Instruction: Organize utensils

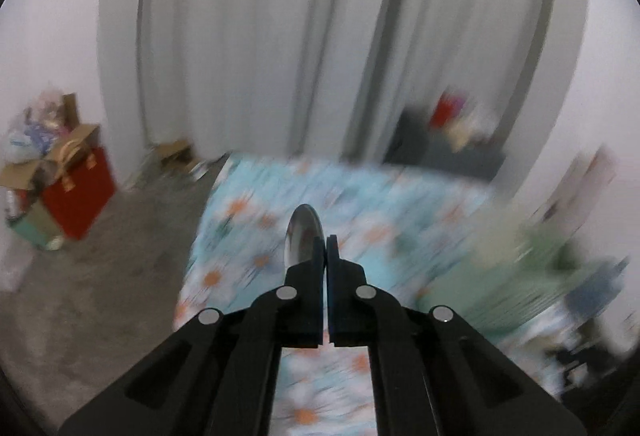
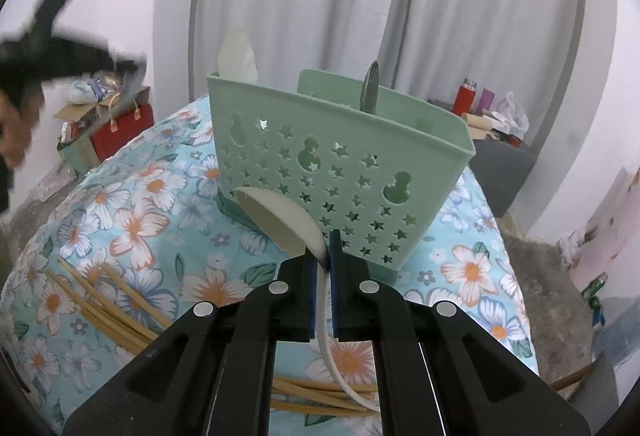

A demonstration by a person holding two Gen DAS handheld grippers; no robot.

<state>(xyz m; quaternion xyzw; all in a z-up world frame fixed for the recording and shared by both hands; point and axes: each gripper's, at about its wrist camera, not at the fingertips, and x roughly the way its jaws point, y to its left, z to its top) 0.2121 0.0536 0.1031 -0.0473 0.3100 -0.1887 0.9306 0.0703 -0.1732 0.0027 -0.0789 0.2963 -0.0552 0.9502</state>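
My left gripper [image 1: 326, 241] is shut on a metal spoon [image 1: 301, 236] whose bowl sticks up past the fingertips, above the floral cloth [image 1: 260, 204]; that view is motion-blurred. My right gripper [image 2: 325, 236] is shut on a white plastic spoon [image 2: 280, 216], bowl up-left, handle trailing down between the fingers. Just beyond it stands the green utensil basket [image 2: 340, 156] with star cut-outs, holding a metal utensil [image 2: 370, 88] and a white one [image 2: 238, 54]. The basket shows as a green blur in the left wrist view [image 1: 500, 276]. The left gripper shows blurred at far left of the right wrist view [image 2: 52, 36].
Several wooden chopsticks [image 2: 104, 300] lie on the floral tablecloth [image 2: 140, 204] at lower left and under my right gripper. A red bag [image 1: 78, 192] and boxes sit on the grey floor at left. A dark cabinet [image 2: 500, 164] with bottles stands back right. Curtains hang behind.
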